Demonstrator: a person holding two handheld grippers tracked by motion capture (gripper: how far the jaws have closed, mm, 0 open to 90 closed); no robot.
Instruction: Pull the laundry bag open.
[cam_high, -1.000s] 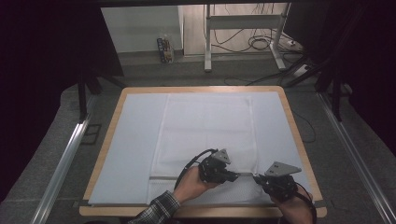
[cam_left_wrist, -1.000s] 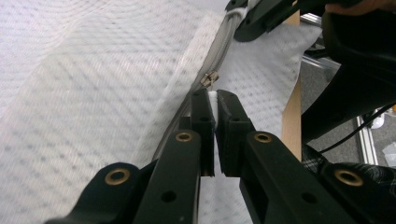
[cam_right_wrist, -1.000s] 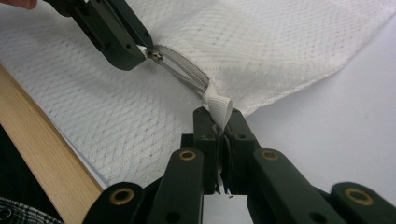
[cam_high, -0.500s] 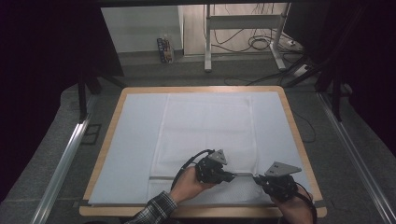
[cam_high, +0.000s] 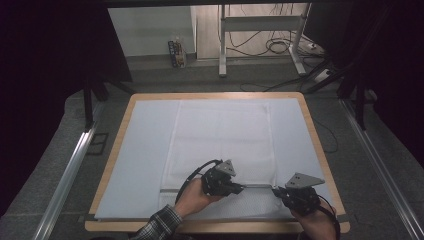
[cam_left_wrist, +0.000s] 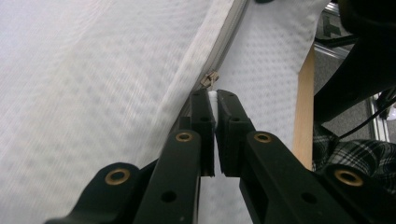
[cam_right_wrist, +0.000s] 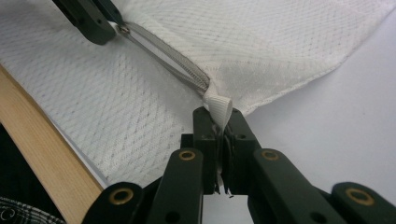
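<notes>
A white mesh-textured cover (cam_high: 220, 135) lies flat on the table, with a grey zipper (cam_high: 257, 186) running along its near part. My left gripper (cam_high: 241, 189) is shut on the zipper pull (cam_left_wrist: 213, 97), just behind the metal slider (cam_left_wrist: 209, 79). My right gripper (cam_high: 277, 191) is shut on the white fabric tab (cam_right_wrist: 219, 105) at the end of the zipper (cam_right_wrist: 173, 58). In the right gripper view, the left gripper (cam_right_wrist: 116, 25) meets the zipper at the upper left. The two grippers face each other a short way apart along the zipper line.
The cover rests on a white sheet (cam_high: 145, 150) over a wooden-rimmed table (cam_high: 312, 135). The table's near wooden edge (cam_right_wrist: 42, 154) is close beside both hands. A plaid sleeve (cam_high: 160, 225) comes in at the bottom. Metal rails flank the table, and cables lie on the floor beyond.
The left gripper has edged slightly to the left along the zipper line. The right gripper has stayed in place.
</notes>
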